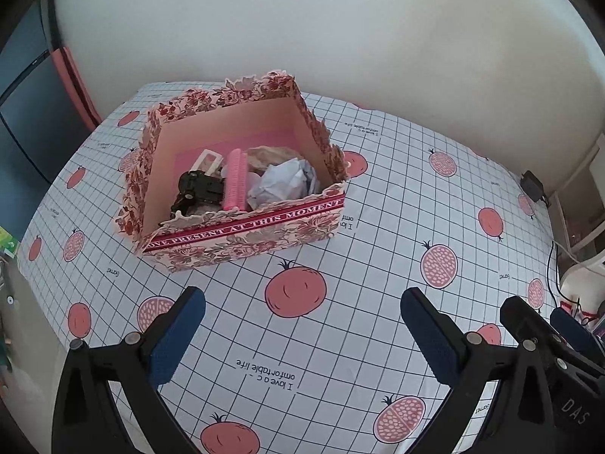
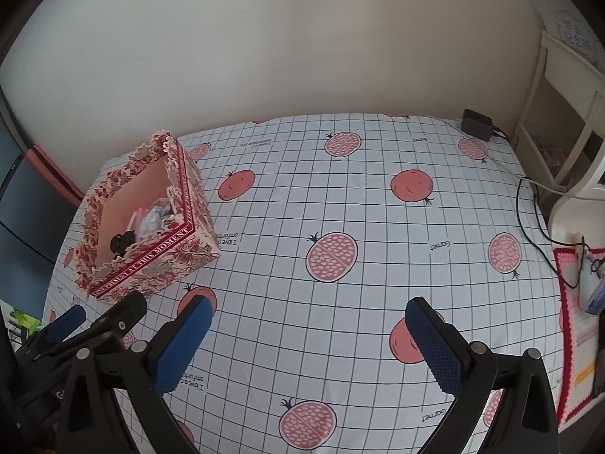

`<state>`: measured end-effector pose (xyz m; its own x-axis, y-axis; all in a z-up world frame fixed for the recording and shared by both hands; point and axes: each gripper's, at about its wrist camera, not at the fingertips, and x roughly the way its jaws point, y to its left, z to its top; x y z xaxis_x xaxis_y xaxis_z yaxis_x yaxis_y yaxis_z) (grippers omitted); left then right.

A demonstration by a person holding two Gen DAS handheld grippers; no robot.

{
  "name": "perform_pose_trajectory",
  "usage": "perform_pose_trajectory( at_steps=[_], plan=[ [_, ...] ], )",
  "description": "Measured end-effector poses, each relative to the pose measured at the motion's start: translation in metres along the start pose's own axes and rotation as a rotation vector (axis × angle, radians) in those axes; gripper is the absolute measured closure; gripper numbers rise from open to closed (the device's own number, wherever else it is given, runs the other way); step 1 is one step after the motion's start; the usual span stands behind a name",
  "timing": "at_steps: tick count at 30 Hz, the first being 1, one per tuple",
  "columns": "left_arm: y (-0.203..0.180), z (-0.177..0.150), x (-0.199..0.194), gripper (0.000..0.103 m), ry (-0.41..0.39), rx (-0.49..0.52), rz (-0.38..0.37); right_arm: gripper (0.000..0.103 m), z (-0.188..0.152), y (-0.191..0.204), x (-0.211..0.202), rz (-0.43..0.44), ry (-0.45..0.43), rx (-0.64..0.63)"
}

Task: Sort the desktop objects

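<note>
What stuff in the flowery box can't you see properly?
- Left wrist view: the box's front wall hides the lower ends of the black toy and pink brush.
- Left wrist view: crumpled paper covers whatever lies beneath; the beige item behind it is unidentifiable.
- Right wrist view: the box is seen side-on and small; its walls hide most contents.

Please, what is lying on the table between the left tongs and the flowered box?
Nothing lies there. In the left wrist view, only bare pomegranate-print tablecloth separates the open left tongs from the flowered box.
</note>
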<state>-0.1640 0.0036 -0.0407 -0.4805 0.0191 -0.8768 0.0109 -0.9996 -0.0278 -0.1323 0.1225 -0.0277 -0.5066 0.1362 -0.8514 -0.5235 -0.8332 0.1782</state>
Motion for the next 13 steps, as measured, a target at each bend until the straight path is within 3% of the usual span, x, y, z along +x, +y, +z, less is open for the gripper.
perform_pose_trajectory(
  at_steps=[13],
  plan=[
    [0.0094,0.0003,0.0004,0.0,0.003,-0.018,0.002,0.0,0.0004,0.0077,0.0,0.003,-0.005,-0.007]
  ],
)
